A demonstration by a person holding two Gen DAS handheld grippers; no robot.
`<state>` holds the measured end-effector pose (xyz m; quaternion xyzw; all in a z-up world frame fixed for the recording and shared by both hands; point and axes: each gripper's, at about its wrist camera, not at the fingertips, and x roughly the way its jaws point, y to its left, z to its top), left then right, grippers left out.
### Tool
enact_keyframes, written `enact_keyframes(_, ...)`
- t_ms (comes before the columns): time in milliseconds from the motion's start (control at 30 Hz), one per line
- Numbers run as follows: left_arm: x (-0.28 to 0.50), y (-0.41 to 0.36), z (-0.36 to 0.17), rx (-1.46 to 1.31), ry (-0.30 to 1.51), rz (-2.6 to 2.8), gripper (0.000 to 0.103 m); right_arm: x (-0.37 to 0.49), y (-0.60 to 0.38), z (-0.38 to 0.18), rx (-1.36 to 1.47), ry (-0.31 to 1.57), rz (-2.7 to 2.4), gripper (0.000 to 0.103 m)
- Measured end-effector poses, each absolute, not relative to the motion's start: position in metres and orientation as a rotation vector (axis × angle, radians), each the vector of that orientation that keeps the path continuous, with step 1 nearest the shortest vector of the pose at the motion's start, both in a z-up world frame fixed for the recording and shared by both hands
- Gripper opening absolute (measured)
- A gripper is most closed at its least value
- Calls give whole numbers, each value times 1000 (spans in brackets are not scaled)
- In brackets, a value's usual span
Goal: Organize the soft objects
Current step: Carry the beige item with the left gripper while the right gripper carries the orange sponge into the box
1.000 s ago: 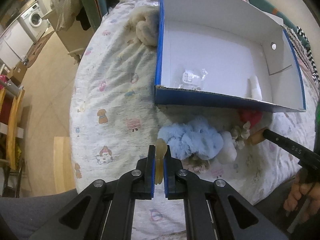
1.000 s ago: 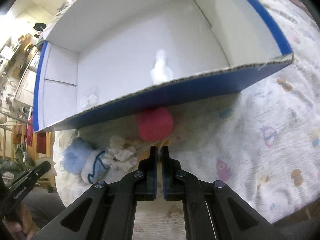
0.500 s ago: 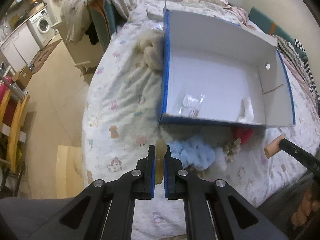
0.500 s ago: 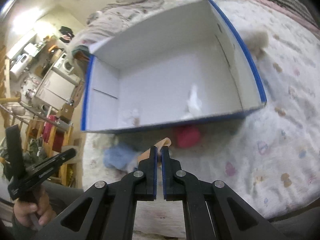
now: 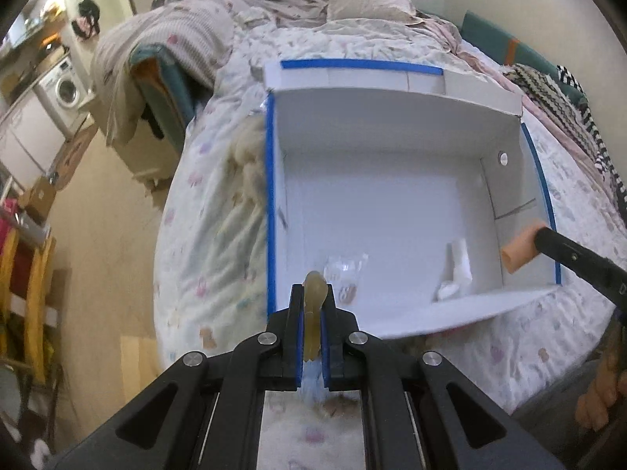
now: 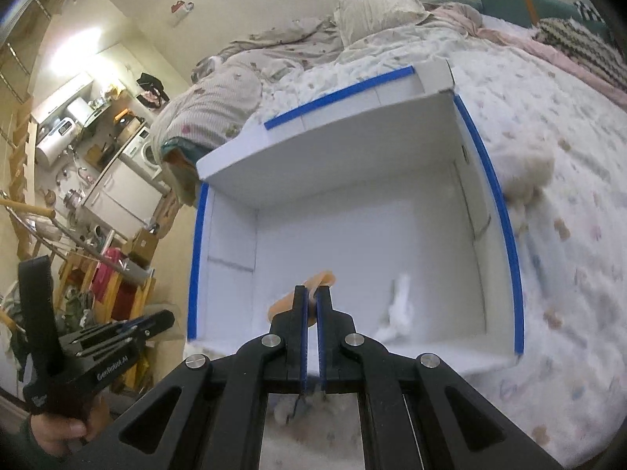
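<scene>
Your left gripper [image 5: 312,315] had its fingers pressed narrow on a yellowish soft strip [image 5: 313,305], whose rounded top poked up above the fingertips. It hung over the near left corner of the open box [image 5: 270,180]. Below the fingers, a bit of pale blue plush [image 5: 312,385] showed on the bed [image 5: 211,235].

Your right gripper [image 6: 311,313] had its fingers closed almost together on a peach-coloured soft piece [image 6: 319,280], which stuck out at the tip and to the left side. It was held over the near part of the box floor. From the left camera, that same peach piece appeared at the box's right wall, on the end of the black right gripper.

The box was white inside with blue edges, lying on the bed with its lid flap standing at the far side. Inside it, near the front wall, lay a crumpled white item [image 5: 456,270] and a small clear plastic packet [image 5: 345,274].

A cream fluffy toy [image 5: 249,156] lay on the bed touching the outside of the box's left wall; in the right camera, another blurred cream fluffy thing [image 6: 525,176] lay against the right wall.

Rumpled bedding and a pillow [image 5: 364,0] were piled at the far end of the bed. A washing machine [image 5: 66,86] stood in the room beyond.
</scene>
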<state>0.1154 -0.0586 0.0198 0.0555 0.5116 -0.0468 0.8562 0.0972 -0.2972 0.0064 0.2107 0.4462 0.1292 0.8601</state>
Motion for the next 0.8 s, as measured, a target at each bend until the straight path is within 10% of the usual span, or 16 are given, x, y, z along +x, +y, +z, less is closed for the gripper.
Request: enact_keyframes(800,173,-95,-54,143,1048,-89,7,146,-281,-75,314,1075,264,6)
